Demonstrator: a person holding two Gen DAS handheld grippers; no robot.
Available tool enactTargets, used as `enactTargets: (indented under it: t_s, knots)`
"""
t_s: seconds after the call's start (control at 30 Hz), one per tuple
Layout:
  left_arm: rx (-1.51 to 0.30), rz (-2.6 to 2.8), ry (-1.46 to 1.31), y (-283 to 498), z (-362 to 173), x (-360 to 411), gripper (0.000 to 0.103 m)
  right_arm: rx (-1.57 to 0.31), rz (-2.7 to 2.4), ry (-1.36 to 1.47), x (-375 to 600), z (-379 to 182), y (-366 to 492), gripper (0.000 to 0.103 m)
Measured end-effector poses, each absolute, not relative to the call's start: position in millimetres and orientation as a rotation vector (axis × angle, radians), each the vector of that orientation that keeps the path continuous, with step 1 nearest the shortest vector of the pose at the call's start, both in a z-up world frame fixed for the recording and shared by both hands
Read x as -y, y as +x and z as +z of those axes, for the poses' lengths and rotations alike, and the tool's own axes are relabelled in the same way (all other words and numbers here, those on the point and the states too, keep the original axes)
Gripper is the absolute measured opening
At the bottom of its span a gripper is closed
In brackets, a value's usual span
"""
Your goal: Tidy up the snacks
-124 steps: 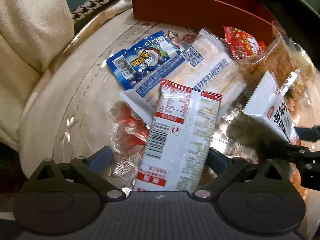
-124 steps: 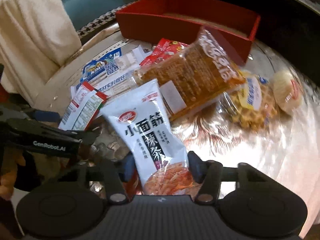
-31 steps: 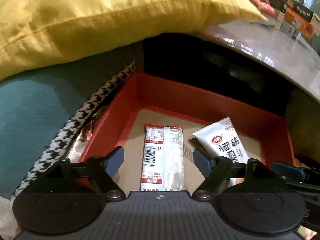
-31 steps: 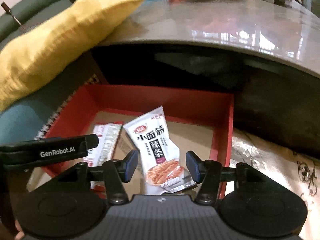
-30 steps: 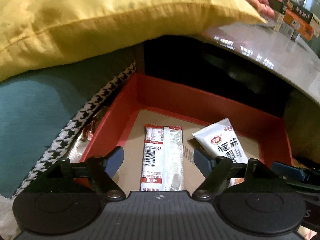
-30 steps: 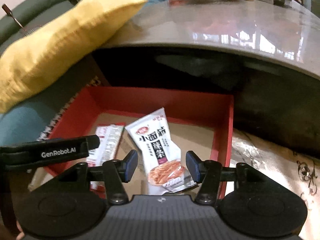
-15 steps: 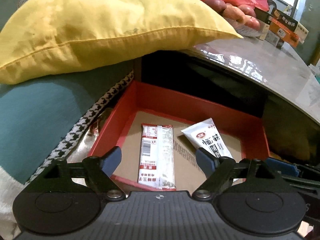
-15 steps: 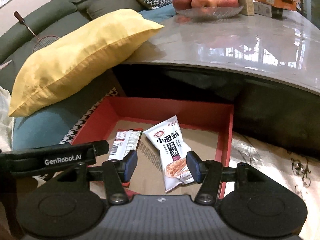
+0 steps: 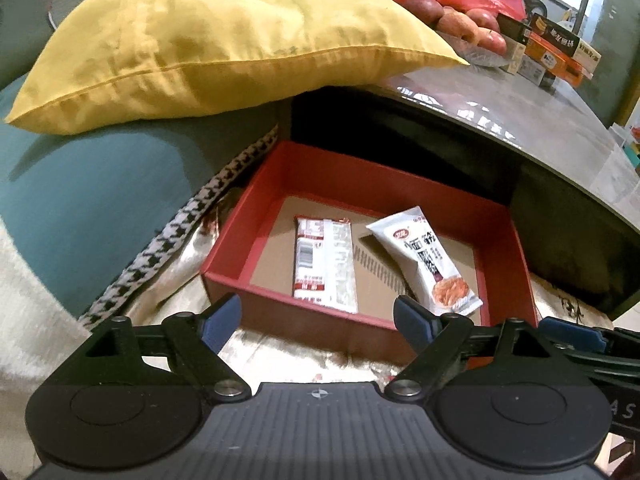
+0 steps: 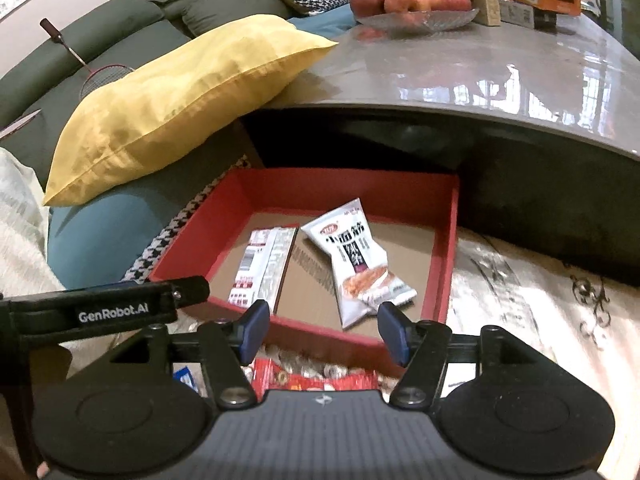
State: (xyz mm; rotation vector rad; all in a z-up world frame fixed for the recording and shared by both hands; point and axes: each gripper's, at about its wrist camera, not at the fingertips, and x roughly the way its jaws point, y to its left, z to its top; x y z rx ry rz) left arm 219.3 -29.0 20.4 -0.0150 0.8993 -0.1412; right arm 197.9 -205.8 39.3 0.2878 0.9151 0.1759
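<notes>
Lying flat in the red box [image 9: 516,248]: striped packet [image 9: 324,264], white pouch [image 9: 428,264]; hovering before it, opening, pinching nothing: left gripper [image 9: 316,320], right gripper [image 10: 322,330].

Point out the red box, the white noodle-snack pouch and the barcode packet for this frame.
red box [image 10: 451,240], right wrist view, on its right wall.
white noodle-snack pouch [image 10: 352,256], right wrist view, on its printed front.
barcode packet [image 9: 324,264], left wrist view, on its middle.

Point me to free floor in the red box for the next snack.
Bare cardboard lies along the red box right wall, beside the white noodle pouch, and along the back wall. A narrow strip separates the pouch from the barcode packet. The left half is crowded.
</notes>
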Motion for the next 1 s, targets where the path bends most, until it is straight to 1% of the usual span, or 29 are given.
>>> enactTargets:
  t_s: [0.53,0.73,0.8,1.0]
  knots:
    - [-0.939,-0.154,0.006,173,12,21,0.093,-0.938,0.177,0.290,212,42,155,0.056]
    - [-0.978,-0.225,0.082,148,-1,24,0.094,-0.947,0.183,0.296,216,44,134,0.057]
    - [-0.996,-0.272,0.101,140,-5,24,0.095,-0.952,0.186,0.294,217,44,127,0.061]
    - [-1.035,-0.364,0.197,122,-26,23,0.096,-0.976,0.204,0.292,219,42,108,0.061]
